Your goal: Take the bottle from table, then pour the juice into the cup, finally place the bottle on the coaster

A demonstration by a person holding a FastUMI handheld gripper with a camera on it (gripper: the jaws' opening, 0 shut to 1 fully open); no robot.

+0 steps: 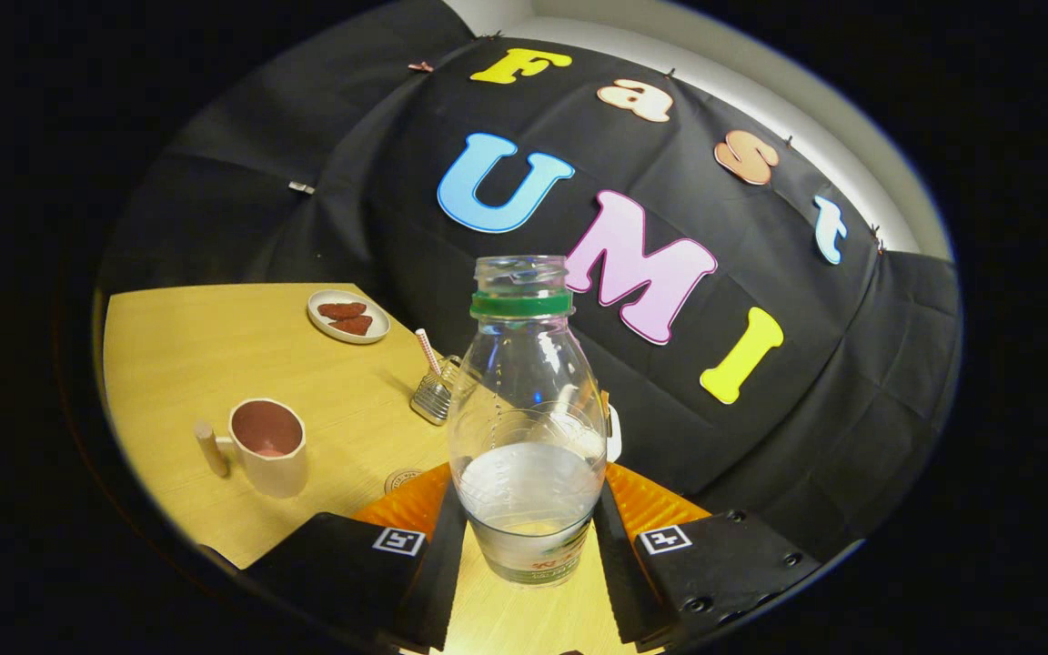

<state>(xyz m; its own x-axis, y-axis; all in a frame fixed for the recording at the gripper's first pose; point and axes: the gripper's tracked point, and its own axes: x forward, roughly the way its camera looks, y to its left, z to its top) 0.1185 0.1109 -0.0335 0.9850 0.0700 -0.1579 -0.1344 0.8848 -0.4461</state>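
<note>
— Where is the bottle (528, 428)?
— Right of the cup (267, 446), squeezed between both gripper (529, 537) fingers.
— Heavy?
— Probably light, little juice. Smooth plastic, maybe slippery. Hold its wide bottom part.

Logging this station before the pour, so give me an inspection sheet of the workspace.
Surface: light wooden table, tilted in the view.
Job's things: clear bottle, uncapped, green neck ring, pale liquid low inside, between the fingers; cup with a side handle, off to the left of the fingers; round coaster partly hidden behind the left finger.
Clutter: small plate with reddish pieces; wire holder with a striped straw behind the bottle.
Grippers: claw, both fingers pressing the bottle's sides.
Cables: nothing seen.
Surroundings: black cloth wall behind the table.
</note>
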